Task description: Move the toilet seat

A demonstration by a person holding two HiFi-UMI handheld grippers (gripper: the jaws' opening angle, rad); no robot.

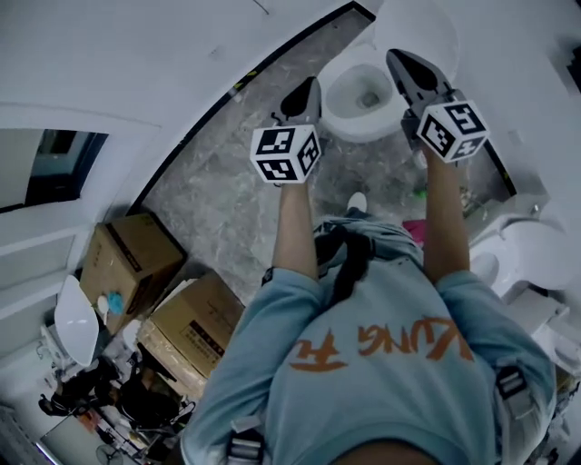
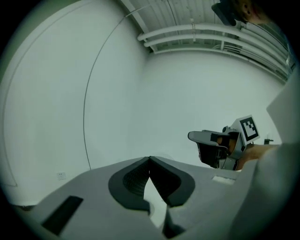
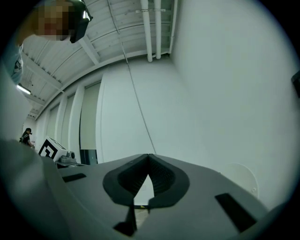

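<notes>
Left tool (image 1: pixel 310 85) and right tool (image 1: pixel 398 58), both clenched empty, framed the open toilet (image 1: pixel 345 113), its bowl's front pointing toward the person.

The right gripper (image 1: pixel 395 57) hides part of the toilet (image 1: pixel 343 113); its seat (image 1: pixel 427 25) seems cut off.

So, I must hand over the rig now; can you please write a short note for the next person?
Left gripper: shut, empty, aimed at a bare wall.
Right gripper: shut, empty, also facing a wall.
Toilet: on the floor ahead of the person, bowl open. Neither gripper touches it. From the head view I cannot tell how its seat lies.
Done: nothing on the seat yet, as far as the views show.
Left: lower a gripper to the seat, open, grip its edge, move it.
</notes>
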